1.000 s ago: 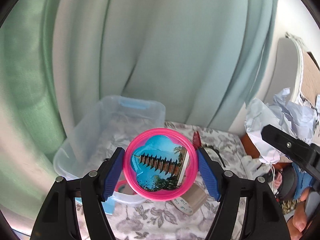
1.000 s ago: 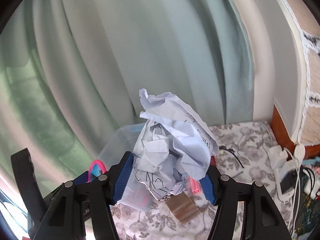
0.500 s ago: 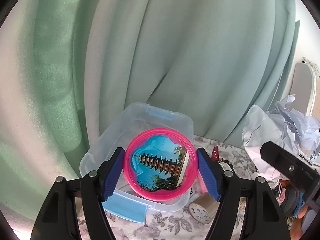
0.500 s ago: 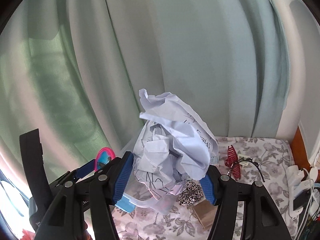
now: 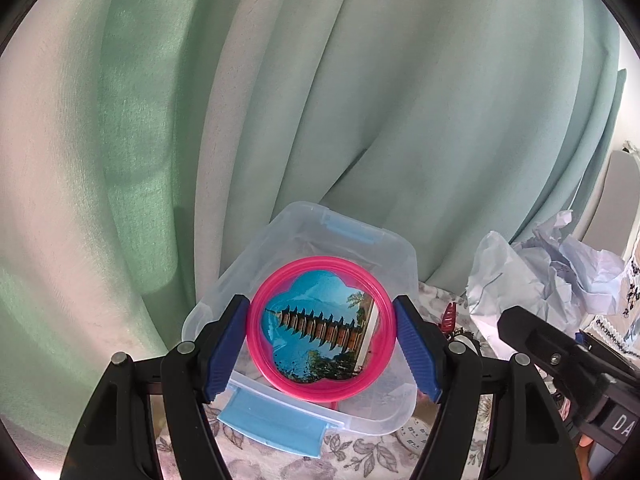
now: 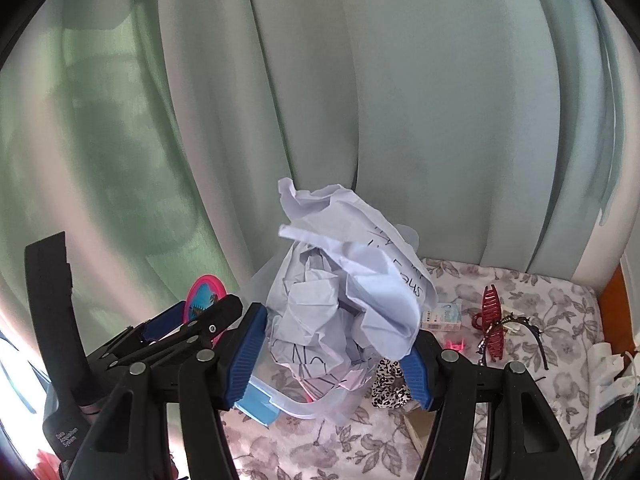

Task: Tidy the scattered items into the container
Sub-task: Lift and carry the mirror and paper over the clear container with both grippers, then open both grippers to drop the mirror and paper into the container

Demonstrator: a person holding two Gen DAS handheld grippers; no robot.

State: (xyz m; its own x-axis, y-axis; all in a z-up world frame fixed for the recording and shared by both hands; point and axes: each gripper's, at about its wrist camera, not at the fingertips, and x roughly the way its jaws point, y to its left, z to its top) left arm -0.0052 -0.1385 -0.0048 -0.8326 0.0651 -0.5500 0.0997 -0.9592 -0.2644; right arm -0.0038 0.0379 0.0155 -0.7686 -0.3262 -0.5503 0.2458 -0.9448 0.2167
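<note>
The left hand-held gripper (image 5: pixel 321 338) is clamped on a round pink picture frame (image 5: pixel 322 329), held above the clear plastic container (image 5: pixel 394 254) on the flowered worktop (image 6: pixel 560 344). The right hand-held gripper (image 6: pixel 336 354) grips a crumpled paper ball (image 6: pixel 344 292) just beside it. A red hair clip (image 6: pixel 491 322) and a leopard-print scrunchie (image 6: pixel 390 384) lie on the worktop.
</note>
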